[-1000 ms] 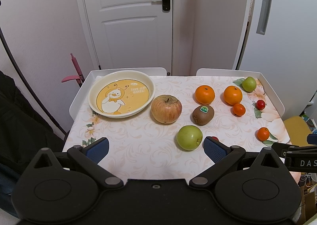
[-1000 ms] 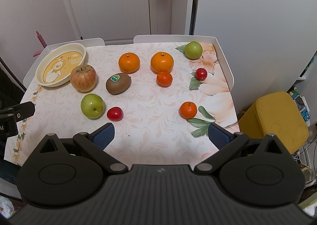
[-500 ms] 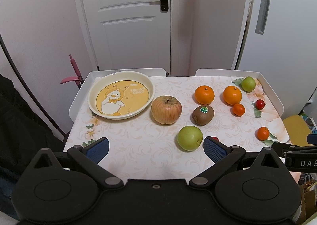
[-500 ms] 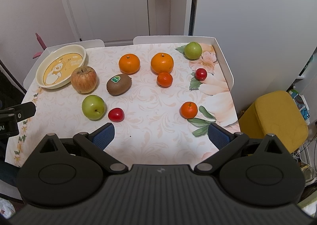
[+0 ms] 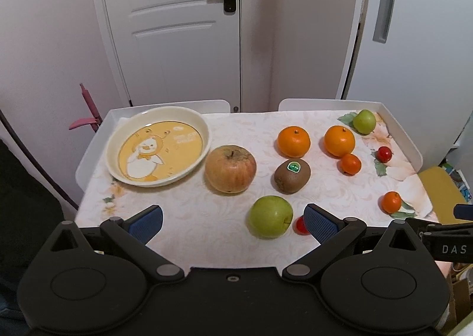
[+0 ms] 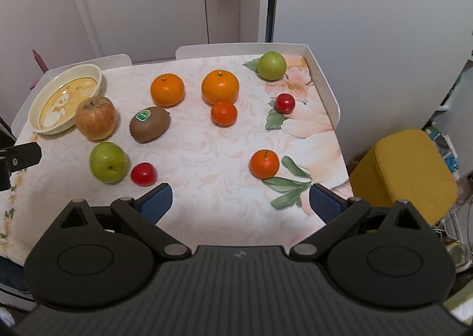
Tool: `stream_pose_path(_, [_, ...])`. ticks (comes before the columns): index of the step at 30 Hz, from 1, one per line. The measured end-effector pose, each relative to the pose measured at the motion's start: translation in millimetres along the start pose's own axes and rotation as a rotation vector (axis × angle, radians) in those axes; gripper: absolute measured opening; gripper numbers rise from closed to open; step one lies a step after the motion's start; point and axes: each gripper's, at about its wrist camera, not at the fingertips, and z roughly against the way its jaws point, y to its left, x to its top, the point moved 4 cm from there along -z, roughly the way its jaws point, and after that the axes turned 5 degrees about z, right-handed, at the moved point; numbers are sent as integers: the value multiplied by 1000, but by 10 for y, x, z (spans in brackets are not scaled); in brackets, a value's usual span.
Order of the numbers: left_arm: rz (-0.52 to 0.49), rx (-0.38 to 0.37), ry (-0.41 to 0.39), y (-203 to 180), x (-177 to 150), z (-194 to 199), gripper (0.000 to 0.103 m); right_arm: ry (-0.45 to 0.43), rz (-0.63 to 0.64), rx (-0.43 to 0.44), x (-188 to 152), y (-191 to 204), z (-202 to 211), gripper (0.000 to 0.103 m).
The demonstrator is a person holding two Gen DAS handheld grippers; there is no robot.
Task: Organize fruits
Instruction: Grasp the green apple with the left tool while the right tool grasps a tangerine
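I hold both grippers, left (image 5: 233, 219) and right (image 6: 240, 198), spread wide and empty above the table (image 6: 207, 152). A green apple (image 5: 270, 216) sits just inside my left gripper's right finger; the plate (image 5: 158, 146) lies ahead-left.

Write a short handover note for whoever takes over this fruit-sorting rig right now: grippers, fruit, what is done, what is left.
Left gripper and right gripper: both open, empty, above the near table edge.
Plate at the far left holds no fruit.
All ten fruits lie loose on the tablecloth; the red apple lies nearest the plate, the kiwi mid-table.
Done: nothing sorted.
Left: everything.
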Motion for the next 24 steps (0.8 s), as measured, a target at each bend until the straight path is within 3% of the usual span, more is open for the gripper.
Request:
stream_pose_path(14, [129,115,52,-435,-184,-846,101,-28,106,108,-55,-400,-814,103])
stream_pose_path(16, [146,125,58,-469,-209,-938,96,-33,111,120,-59,-424,-890,103])
stream_pose_path(24, [202,170,62,-476,-248,-1141,88,-49,147,164,-77,-415,-1049,88])
